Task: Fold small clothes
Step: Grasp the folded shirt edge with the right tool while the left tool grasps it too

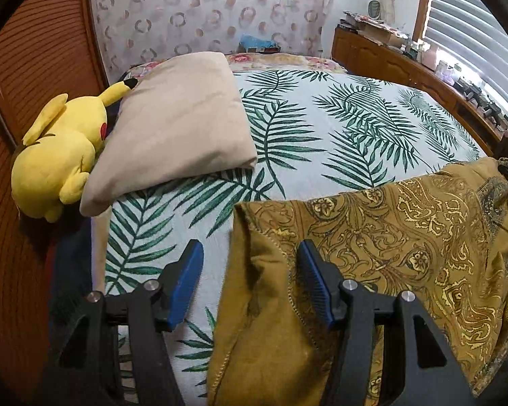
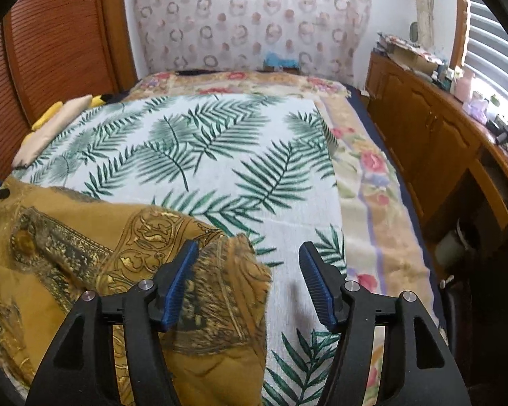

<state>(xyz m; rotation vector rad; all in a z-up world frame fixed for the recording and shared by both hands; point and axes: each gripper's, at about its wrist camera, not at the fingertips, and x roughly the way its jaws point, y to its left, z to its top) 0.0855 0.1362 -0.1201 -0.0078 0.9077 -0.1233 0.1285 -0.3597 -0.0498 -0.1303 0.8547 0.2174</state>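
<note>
A mustard paisley garment (image 1: 389,237) lies rumpled on the palm-leaf bedspread (image 1: 321,128); the left gripper (image 1: 250,277) stands released, a plain hem between its jaws; the right gripper (image 2: 249,280) stands released over the garment's patterned corner

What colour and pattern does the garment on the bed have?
The garment is mustard yellow with a gold and dark paisley print; the left wrist view shows it best.
</note>
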